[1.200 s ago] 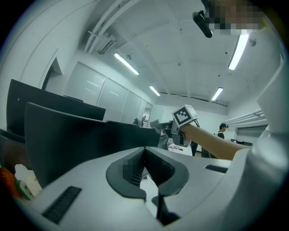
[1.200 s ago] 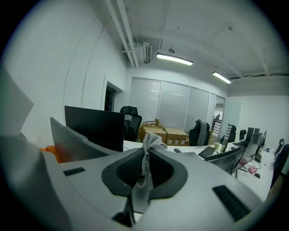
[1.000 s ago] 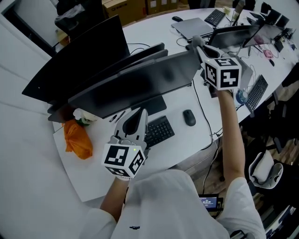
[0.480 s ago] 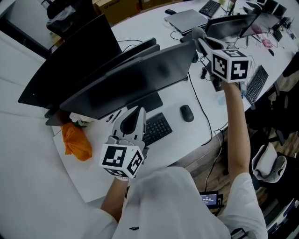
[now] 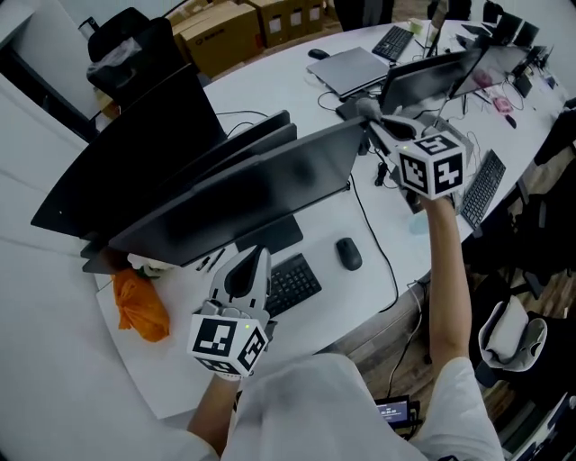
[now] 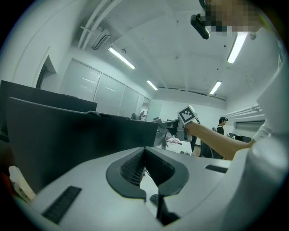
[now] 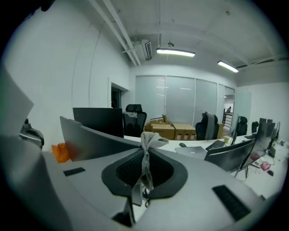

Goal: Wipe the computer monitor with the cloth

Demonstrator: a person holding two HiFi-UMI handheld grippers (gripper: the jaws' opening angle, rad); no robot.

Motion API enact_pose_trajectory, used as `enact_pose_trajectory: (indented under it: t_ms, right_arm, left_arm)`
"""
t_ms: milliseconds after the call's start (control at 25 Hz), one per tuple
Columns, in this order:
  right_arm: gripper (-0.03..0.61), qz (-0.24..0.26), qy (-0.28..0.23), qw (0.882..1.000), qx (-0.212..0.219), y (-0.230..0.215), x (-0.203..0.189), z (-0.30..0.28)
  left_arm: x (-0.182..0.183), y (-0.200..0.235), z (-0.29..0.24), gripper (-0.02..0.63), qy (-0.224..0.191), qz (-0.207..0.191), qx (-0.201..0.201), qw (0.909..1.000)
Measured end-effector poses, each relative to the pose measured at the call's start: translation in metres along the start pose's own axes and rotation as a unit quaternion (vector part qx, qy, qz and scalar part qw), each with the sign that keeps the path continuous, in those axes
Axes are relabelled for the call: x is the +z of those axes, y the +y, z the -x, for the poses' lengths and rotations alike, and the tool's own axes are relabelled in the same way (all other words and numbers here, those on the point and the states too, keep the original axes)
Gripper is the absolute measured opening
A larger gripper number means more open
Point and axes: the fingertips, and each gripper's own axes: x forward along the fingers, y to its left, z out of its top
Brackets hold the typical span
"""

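1. Little is changing since the earlier frames: the right gripper (image 5: 378,124) is still holding the cloth (image 5: 363,108) up at the top right corner of the monitor (image 5: 243,194). The left gripper (image 5: 257,256) is still hanging low, just above the keyboard (image 5: 292,279).
2. In its own view, the right gripper (image 7: 145,152) is pinching its jaws together on the cloth (image 7: 149,140). A grey knitted strip is running up between them and bunching just past the tips.
3. The left gripper (image 6: 144,151) is keeping its jaws meeting at the tips, with nothing between them. The monitor (image 6: 81,144) is rising dark just ahead of it and to its left.
4. The wipe seems to be starting, or running along the top edge. The cloth is sitting at the corner, though whether it is pressing on the screen cannot be told. Nearly all of the screen is lying to the left of and below the right gripper's tips.
5. The next move is calling for laying the cloth flat on the screen face and dragging it leftward from the tips in even passes. Light pressure would be keeping the panel from rocking on its stand.
6. No brand is showing on the monitor. The cubes (image 5: 432,164) are carrying black-and-white square markers only. Print on the boxes (image 5: 225,25) far beyond the grippers is too small to read.
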Motion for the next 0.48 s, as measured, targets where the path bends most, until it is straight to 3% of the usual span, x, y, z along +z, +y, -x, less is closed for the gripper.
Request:
enact_pose_trajectory:
  t_ms: [240,480]
  right_arm:
    - [0.029,0.04,-0.015,0.999,0.022,0.009,-0.014,-0.004]
    - [0.03,0.071,0.006,0.997,0.034,0.012,-0.039,-0.015]
  left_arm:
    - [-0.003,-0.003,-0.006,0.018,0.002,-0.002,-0.004,1.0]
    - [-0.008,0.003,-0.01,0.018,0.007,0.002,-0.004,1.0]
